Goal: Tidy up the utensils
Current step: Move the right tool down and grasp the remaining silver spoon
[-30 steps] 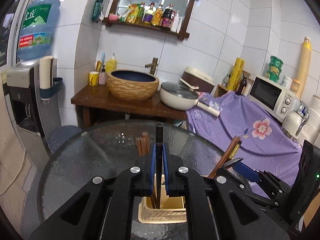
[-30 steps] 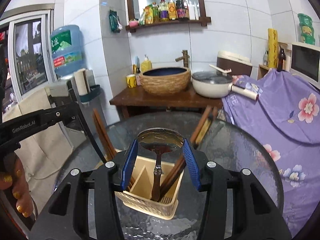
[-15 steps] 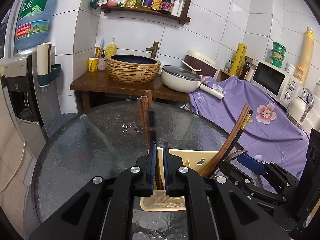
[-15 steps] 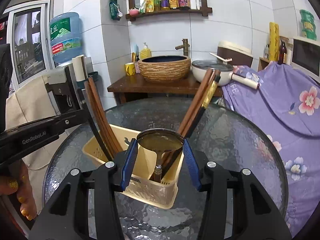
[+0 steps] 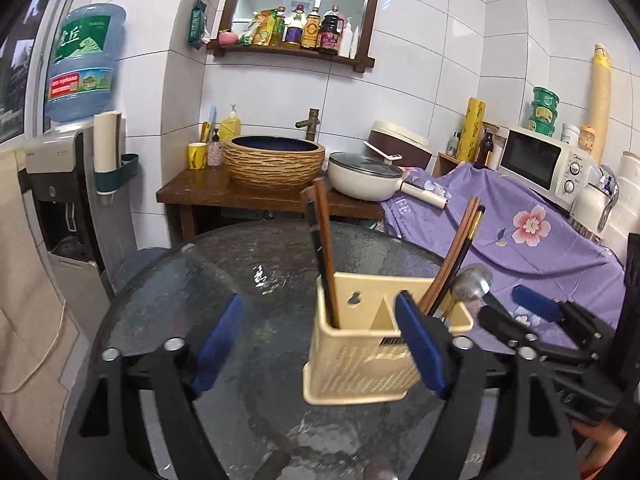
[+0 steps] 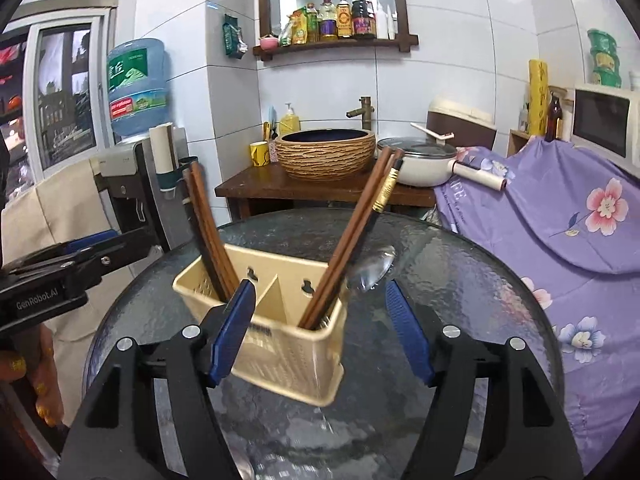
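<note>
- The left gripper (image 5: 320, 340) is held with its blue-padded fingers (image 5: 218, 336) spread wide; nothing is gripped between them.
- The right gripper (image 6: 324, 330) is likewise held with its fingers (image 6: 406, 332) spread apart and empty.
- A cream plastic utensil holder (image 6: 280, 344) is seen standing on the round textured-glass table (image 6: 460, 280), just ahead of both grippers.
- The holder is split by a divider into two compartments.
- In the left compartment, a bundle of dark wooden chopsticks (image 5: 322, 248) is stood nearly upright, leaning slightly left.
- In the right compartment, further chopsticks (image 6: 356, 236) are leaned to the right, one with a gold band near its top.
- A metal spoon (image 5: 472, 282) is set bowl-up in the right compartment, beside the leaning chopsticks.
- A purple floral cloth (image 6: 560, 216) is draped to the right of the table.
</note>
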Tool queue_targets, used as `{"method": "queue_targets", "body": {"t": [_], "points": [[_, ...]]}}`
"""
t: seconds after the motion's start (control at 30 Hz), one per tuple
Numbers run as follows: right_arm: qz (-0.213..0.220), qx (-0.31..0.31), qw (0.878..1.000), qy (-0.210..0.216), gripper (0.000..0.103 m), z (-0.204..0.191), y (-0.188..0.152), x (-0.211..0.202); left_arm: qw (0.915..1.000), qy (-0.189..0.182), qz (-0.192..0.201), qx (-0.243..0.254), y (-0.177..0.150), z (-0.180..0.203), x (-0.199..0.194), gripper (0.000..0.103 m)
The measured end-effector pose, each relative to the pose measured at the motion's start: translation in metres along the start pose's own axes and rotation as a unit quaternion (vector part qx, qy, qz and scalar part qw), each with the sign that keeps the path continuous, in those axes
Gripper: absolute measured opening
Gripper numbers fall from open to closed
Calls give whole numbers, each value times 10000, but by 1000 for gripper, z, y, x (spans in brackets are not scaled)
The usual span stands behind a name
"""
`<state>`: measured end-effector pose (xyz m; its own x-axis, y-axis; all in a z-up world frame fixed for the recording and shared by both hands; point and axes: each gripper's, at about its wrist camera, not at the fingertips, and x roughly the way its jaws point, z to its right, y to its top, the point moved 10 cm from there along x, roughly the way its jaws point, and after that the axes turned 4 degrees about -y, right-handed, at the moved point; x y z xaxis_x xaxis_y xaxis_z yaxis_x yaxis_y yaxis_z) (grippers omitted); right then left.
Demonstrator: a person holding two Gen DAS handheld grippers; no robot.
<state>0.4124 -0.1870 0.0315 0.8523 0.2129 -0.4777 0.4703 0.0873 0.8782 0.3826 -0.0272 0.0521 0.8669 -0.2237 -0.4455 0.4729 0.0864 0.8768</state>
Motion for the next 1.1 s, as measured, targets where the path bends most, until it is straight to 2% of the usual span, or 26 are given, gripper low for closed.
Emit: {"method": "queue_targets", "body": {"t": [0.17,0.33,0.43,0.5,0.67,0.73,0.93,1.1], "points": [[-519,-358,9979,126,72,-13,-55,-7,9992,114,-299,-259,-44,-27,-11,85],[-1103,-209,9929,384,72,-30,-117,-2,9958,367,-735,-394,-102,-46,-9,84],[-1202,-163,9922,279,72,-33,-142,-1,9941,361,-941,-394,-128,-43,-13,82],[-1318,-7,9911,197,72,-28,-158,0,9932,261,-1118,-180,-144,-29,-14,78],[-1511,543,9870,99,72,-5,-174,1,9856,-360,-1652,19,-183,14,-7,69],[-1526,597,9865,53,72,1,-176,-2,9833,-472,-1755,118,-191,28,-4,69],[-1505,702,9861,0,72,12,-180,-11,9799,-477,-1853,561,-200,58,6,68],[-1469,856,9854,-130,72,26,-183,-14,9764,-423,-1998,697,-206,70,18,64]]}}
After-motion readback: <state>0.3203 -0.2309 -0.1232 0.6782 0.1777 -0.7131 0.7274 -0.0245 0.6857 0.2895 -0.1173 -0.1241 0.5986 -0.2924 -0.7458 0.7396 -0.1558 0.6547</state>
